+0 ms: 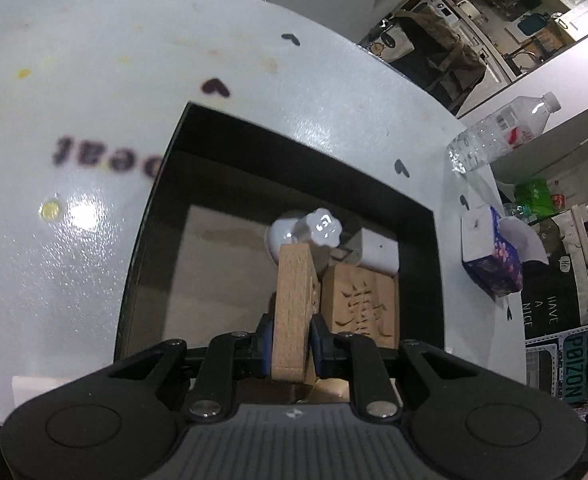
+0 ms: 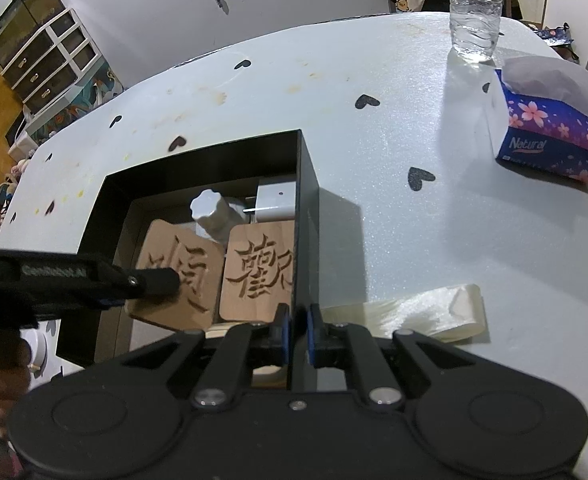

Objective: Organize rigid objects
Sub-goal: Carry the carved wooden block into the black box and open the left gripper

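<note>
Left wrist view: the left gripper point(image 1: 291, 338) pinches a carved wooden tile point(image 1: 293, 312) edge-on between its blue-padded fingers point(image 1: 265, 340), holding it inside a black open-topped box point(image 1: 414, 204) on a white table point(image 1: 94, 100) printed with dark hearts. Just right of the held tile, a second wooden tile point(image 1: 360, 306) with a carved Chinese character lies in the box. Behind them sit a small white bottle point(image 1: 308, 230) with a scalloped cap and a white charger block point(image 1: 376, 254). On the table to the right are a clear plastic water bottle point(image 1: 502, 134) and a purple floral tissue pack point(image 1: 490, 258).

Right wrist view: the right gripper point(image 2: 298, 330) clamps the black box's right wall point(image 2: 308, 216), its fingers point(image 2: 282, 330) pressed on either side of the thin panel. In the box, the left gripper's point(image 2: 158, 282) black finger covers the edge of the tilted tile point(image 2: 180, 276), which lies beside the flat tile point(image 2: 258, 270); the bottle point(image 2: 210, 210) and charger point(image 2: 276, 202) sit behind. A cream ribbon roll point(image 2: 426, 310) lies on the table just right of the box. The tissue pack point(image 2: 550, 128) and water bottle point(image 2: 476, 10) stand farther right.
</note>
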`<state>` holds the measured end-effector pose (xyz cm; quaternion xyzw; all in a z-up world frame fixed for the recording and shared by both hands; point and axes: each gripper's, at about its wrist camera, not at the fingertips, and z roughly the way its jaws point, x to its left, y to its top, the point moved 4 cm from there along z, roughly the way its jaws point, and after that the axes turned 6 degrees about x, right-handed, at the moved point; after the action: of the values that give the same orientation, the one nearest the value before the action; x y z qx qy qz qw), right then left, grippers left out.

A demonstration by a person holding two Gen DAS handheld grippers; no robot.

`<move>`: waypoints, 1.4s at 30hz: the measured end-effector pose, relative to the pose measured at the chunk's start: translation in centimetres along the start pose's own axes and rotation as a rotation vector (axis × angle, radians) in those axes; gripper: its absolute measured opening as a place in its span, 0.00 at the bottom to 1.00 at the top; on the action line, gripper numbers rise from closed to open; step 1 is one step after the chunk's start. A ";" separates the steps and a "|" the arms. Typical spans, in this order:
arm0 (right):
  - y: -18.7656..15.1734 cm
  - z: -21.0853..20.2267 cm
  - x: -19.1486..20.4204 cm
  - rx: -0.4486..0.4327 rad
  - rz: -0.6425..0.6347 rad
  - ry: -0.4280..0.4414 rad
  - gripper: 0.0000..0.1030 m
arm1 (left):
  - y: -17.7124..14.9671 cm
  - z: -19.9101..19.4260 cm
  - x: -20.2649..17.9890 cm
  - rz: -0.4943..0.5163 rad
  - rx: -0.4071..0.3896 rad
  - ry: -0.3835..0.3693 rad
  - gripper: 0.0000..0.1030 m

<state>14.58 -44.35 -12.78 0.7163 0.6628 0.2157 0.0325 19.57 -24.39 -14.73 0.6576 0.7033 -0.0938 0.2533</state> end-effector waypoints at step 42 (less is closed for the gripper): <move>0.1 0.0 0.0 -0.002 0.006 0.003 0.09 | -0.7 -0.8 -2.1 0.276 0.025 0.241 0.35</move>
<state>14.65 -44.40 -12.77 0.7178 0.6606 0.2174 0.0317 18.70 -25.97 -13.20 0.7575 0.6304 0.0126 0.1695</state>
